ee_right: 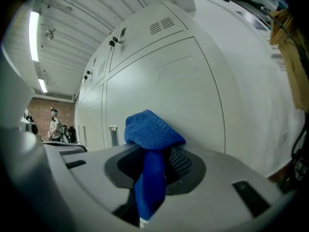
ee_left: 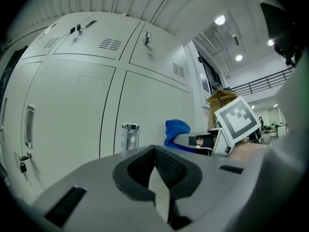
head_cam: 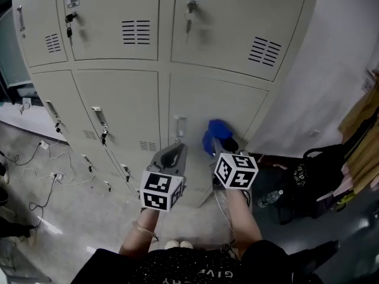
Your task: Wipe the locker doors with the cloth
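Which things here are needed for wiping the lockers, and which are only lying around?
For the job:
blue cloth, gripped in the right tongs
locker doors
left tongs, shut and empty

Lying about:
black bag
water bottle
floor cables

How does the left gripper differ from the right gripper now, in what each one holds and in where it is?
The right gripper is shut on the blue cloth; the left gripper is shut with nothing between its jaws. In the head view the right gripper reaches a little further toward the lockers than the left gripper. Both point at the lower locker doors. Whether the cloth touches a door cannot be told.
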Demonstrator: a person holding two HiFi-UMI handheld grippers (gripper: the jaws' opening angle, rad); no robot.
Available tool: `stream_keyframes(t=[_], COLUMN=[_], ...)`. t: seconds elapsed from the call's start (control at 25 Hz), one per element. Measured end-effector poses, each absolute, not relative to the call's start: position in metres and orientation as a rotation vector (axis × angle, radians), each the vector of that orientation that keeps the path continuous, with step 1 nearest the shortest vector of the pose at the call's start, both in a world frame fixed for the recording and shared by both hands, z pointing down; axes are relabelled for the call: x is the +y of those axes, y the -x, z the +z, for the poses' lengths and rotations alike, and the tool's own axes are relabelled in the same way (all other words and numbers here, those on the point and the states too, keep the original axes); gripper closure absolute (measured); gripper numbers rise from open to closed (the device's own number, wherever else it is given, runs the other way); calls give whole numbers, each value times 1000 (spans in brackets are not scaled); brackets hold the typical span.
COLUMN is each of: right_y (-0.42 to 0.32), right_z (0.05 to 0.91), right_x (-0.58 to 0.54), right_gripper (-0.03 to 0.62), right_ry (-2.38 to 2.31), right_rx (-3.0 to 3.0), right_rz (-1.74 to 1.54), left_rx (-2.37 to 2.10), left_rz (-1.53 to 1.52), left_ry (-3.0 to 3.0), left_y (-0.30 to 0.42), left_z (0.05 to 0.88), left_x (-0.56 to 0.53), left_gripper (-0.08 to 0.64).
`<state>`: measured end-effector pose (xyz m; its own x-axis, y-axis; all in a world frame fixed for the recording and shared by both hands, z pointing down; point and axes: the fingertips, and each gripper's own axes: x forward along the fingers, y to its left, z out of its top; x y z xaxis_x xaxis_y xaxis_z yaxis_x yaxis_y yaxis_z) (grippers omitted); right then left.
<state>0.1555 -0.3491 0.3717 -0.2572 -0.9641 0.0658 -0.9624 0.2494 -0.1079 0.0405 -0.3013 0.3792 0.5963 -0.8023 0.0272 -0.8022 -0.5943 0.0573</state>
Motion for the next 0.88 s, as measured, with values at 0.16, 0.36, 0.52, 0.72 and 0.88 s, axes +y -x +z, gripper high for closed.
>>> stream_keyframes(t=[0.16, 0.36, 0.52, 0.72, 0.88], right_y=[-178, -206, -225, -247, -259], right_z=[373, 375, 377, 379, 380], right_x=[-344, -340, -336, -331, -329], right_gripper=[488, 488, 488, 488, 488], right_ry=[1953, 2015, 2057, 2108, 2137], right_rx=[2423, 2365, 2318, 2277, 2252], right_rz=[-205, -209, -229, -232, -236], left_rx=[-1359, -1330, -1301, -1278, -1275], left_rz=[4, 2, 1, 7, 16], left_ry=[-2758, -2771, -2784, -2786, -2783], left_y=[-50, -62, -73, -83, -85], left_z=[381, 380, 381, 383, 387], left_x=[-301, -300, -299, -297, -296], left_gripper=[554, 554, 554, 554, 554])
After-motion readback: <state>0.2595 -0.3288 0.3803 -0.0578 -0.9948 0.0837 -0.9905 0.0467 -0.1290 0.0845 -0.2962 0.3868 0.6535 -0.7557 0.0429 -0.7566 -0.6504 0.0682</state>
